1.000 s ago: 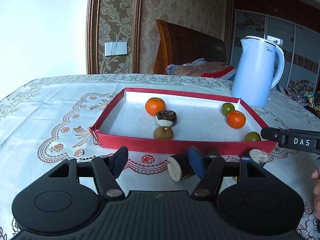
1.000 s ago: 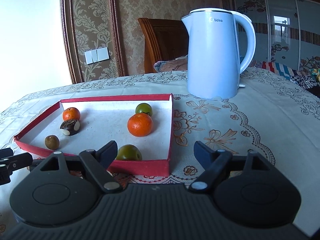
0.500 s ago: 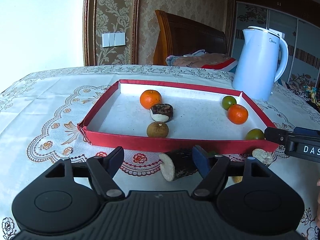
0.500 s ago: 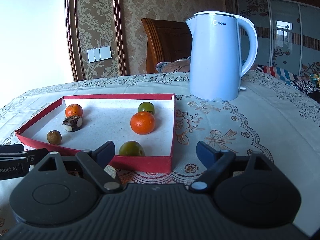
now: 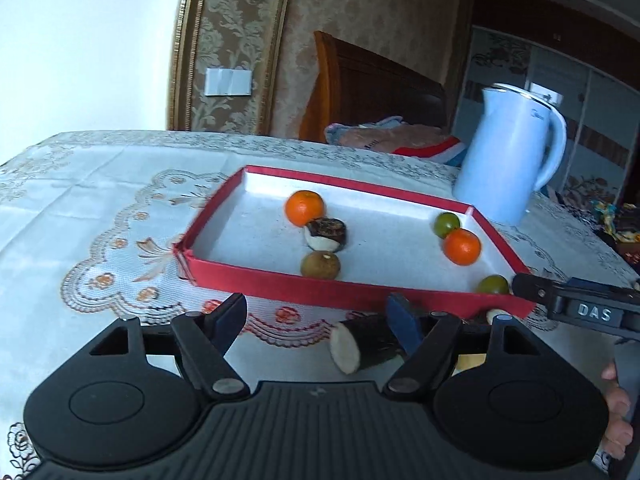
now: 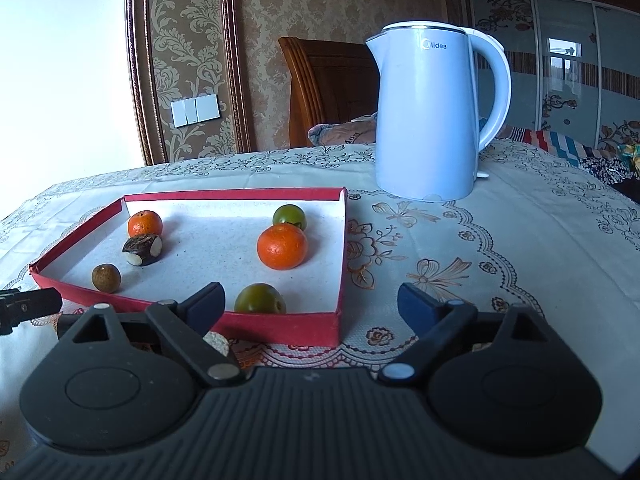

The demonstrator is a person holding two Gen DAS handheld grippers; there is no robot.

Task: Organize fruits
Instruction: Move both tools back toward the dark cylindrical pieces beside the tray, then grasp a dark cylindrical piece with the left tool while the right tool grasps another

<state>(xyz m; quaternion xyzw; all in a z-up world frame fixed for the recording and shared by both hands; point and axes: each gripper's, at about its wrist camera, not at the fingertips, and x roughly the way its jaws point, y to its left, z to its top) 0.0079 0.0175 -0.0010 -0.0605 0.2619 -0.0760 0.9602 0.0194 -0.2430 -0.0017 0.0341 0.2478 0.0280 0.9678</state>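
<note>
A red tray [image 5: 280, 286] with a white floor holds two oranges [image 5: 304, 208] [image 5: 462, 246], two green fruits [image 5: 447, 224], a brown round fruit [image 5: 320, 265] and a dark chunk with white flesh [image 5: 326, 234]. In front of the tray, a dark piece with a white cut end [image 5: 352, 350] lies on the cloth between the jaws of my open left gripper [image 5: 316, 318], close to the right finger. My right gripper [image 6: 312, 300] faces the tray's near right corner [image 6: 336, 328]; its jaws are opening with nothing between them. A small pale piece [image 6: 216, 340] lies by its left finger.
A pale blue kettle [image 6: 424, 120] stands on the patterned tablecloth right of the tray. A wooden chair [image 5: 372, 88] with folded cloth is behind the table. The right gripper's black finger [image 5: 580, 308] shows at the tray's right corner, with a person's hand [image 5: 616, 412] below it.
Both grippers' jaws have spread wider. The left view has tilted a little, and the dark piece still lies on the cloth by the right finger.
</note>
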